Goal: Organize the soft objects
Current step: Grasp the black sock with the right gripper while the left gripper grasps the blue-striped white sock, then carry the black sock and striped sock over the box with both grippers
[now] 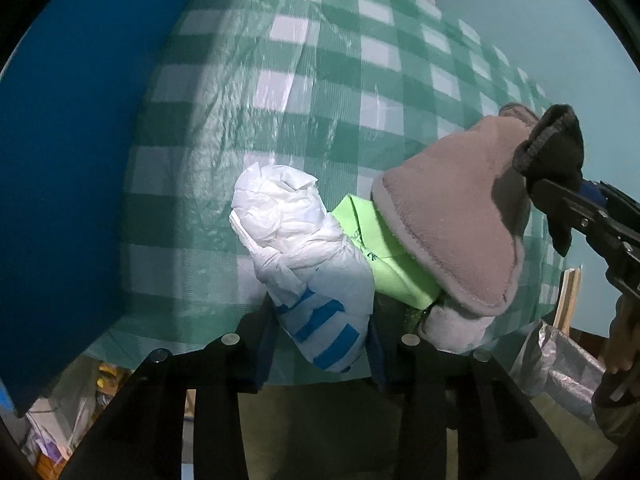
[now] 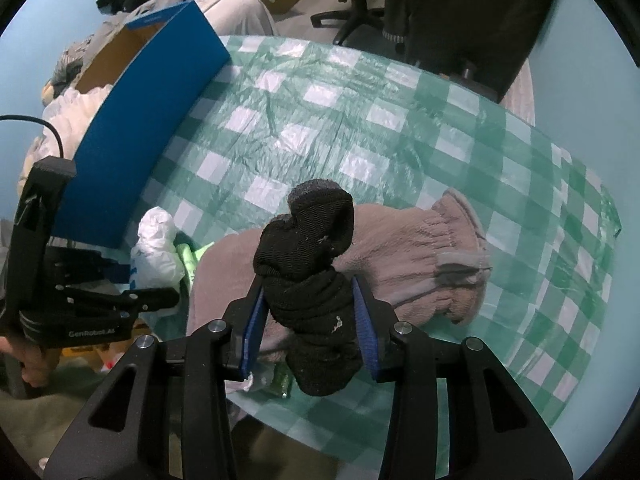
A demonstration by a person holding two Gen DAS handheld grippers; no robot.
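Note:
My left gripper [image 1: 322, 320] is shut on a white plastic bag with blue stripes [image 1: 308, 248], held at the near table edge; it also shows in the right wrist view [image 2: 158, 248]. A lime green item [image 1: 384, 256] lies beside it, partly under a grey-brown fleece garment [image 1: 452, 216] that spreads across the table [image 2: 420, 256]. My right gripper [image 2: 310, 312] is shut on a rolled black sock [image 2: 312, 280], held above the fleece. The right gripper [image 1: 560, 204] with the sock [image 1: 554, 148] shows at the right of the left wrist view.
A green and white checked tablecloth [image 1: 320, 80] covers the table. A blue box [image 2: 136, 132] stands at the table's left side, with white soft items behind it. A chair and clutter sit beyond the far edge. A silver bag [image 1: 560, 368] hangs below right.

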